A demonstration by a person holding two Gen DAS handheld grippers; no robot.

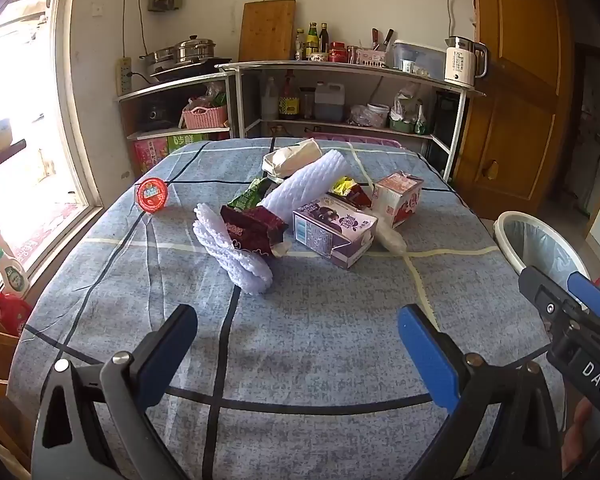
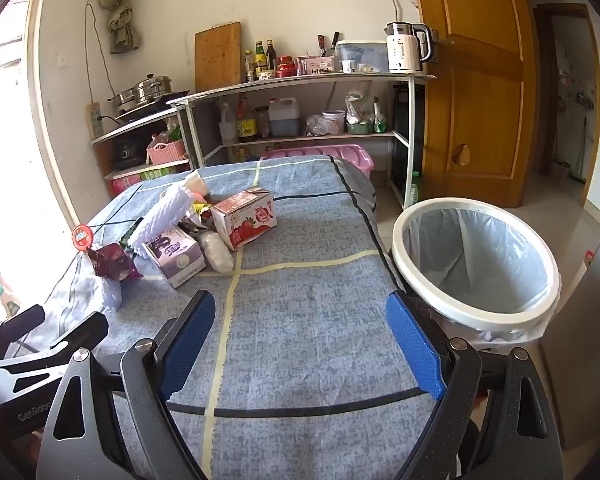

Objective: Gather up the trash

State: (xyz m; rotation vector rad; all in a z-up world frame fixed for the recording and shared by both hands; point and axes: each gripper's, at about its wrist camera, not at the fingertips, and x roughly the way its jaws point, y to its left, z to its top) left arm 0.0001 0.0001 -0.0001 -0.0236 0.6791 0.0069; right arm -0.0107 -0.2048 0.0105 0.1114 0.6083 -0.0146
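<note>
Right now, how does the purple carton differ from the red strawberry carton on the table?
The purple carton lies flat on its side; the red strawberry carton stands more upright with its top flaps torn open. The purple carton sits closer to the cameras, the red strawberry carton farther back. A white plastic wad lies between them. Both are small drink cartons resting on the blue tablecloth.

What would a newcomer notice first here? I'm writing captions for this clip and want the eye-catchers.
Probably the heap of trash mid-table: a purple carton lying beside a red strawberry carton, with white foam netting behind them, all on the blue checked tablecloth. Next, the white-rimmed bin with its liner, standing off the table's right edge. In the foreground, the left tool and right tool are both open and empty.
</note>
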